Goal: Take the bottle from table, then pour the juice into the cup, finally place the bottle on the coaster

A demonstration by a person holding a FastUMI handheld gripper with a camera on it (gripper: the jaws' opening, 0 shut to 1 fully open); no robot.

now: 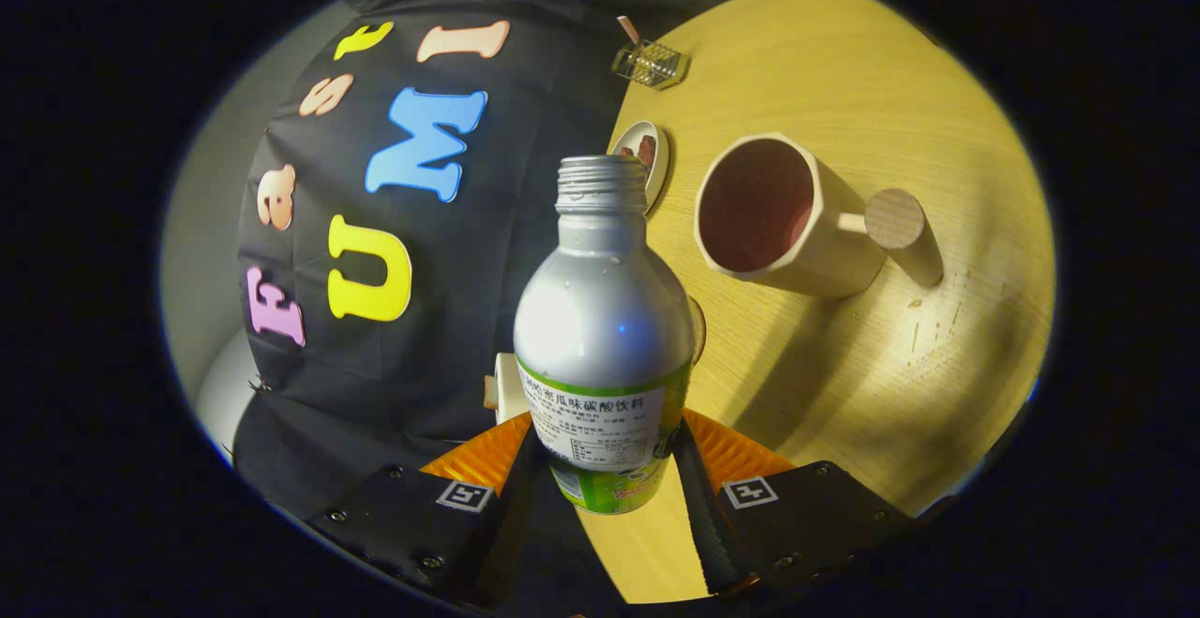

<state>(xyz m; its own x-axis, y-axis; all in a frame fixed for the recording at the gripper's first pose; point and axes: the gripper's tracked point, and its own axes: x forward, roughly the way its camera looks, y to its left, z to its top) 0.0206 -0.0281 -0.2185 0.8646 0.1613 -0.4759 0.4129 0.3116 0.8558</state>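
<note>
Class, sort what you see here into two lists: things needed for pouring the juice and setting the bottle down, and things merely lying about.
Part of the job:
- bottle, uncapped, clamped between the fingers of the gripper
- cup, beyond the fingers, dark drink inside
- table

Lying about:
- small dish behind the bottle neck
- wire rack farther back

the bottle looks like brushed metal, satin and faintly beaded with droplets, its threaded neck bare; a glossy printed label wraps the lower body, where both fingers of the gripper press their ribbed pads. the cup is matt and smooth (ceramic, by the look), with a round wooden handle. the table is pale wood-grain, lightly scuffed.
</note>
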